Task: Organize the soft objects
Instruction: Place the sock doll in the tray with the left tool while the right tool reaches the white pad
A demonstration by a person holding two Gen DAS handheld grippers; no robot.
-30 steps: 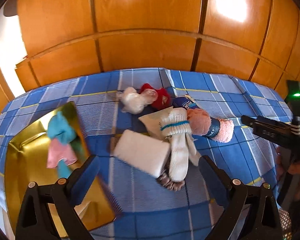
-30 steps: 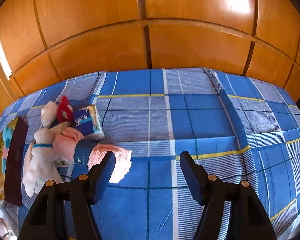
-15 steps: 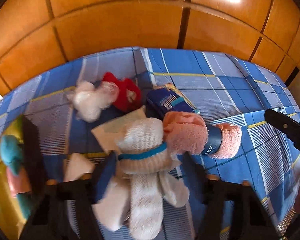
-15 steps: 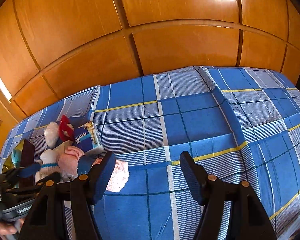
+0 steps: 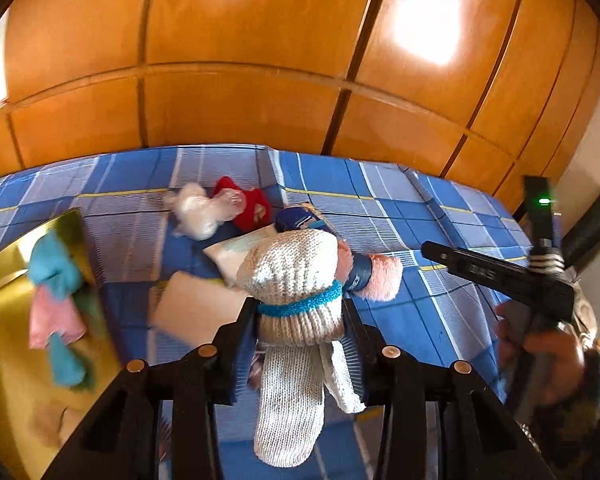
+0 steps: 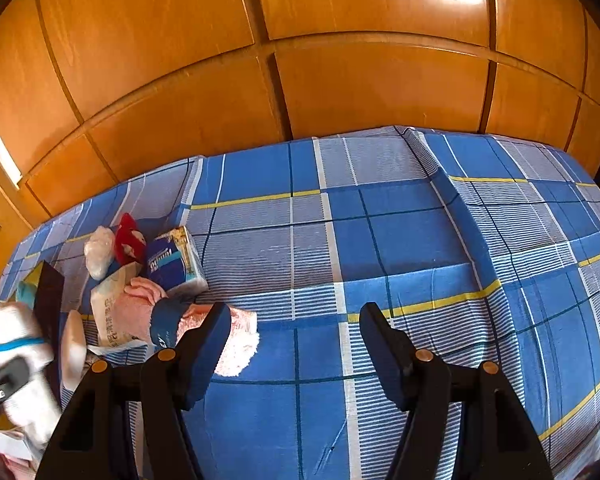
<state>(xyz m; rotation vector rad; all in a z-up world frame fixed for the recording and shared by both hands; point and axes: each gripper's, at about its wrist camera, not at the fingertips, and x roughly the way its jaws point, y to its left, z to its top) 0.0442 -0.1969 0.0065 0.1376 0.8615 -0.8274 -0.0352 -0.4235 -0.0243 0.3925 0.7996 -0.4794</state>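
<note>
evidently the left gripper (image 5: 300, 320) is closing on the white sock bundle (image 5: 296, 276) at its blue band, pads pressing, lifting it above the bedspread (image 6: 420, 240) toward the gold box (image 5: 8, 300). the right gripper (image 6: 296, 344) hangs spread, empty.

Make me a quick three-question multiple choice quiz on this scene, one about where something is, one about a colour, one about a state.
1. Where does the blue tissue pack lie?
A. in the gold tray
B. on the checked bedsheet
C. between the right gripper's fingers

2. What colour is the band around the white knitted sock bundle?
A. red
B. yellow
C. turquoise

3. What is between the fingers of the right gripper?
A. nothing
B. the pink towel
C. the red toy

Answers: 1 B, it rests on the bedsheet beside the red toy. 2 C, a turquoise band circles it at the left gripper. 3 A, only sheet shows in the gap.
</note>
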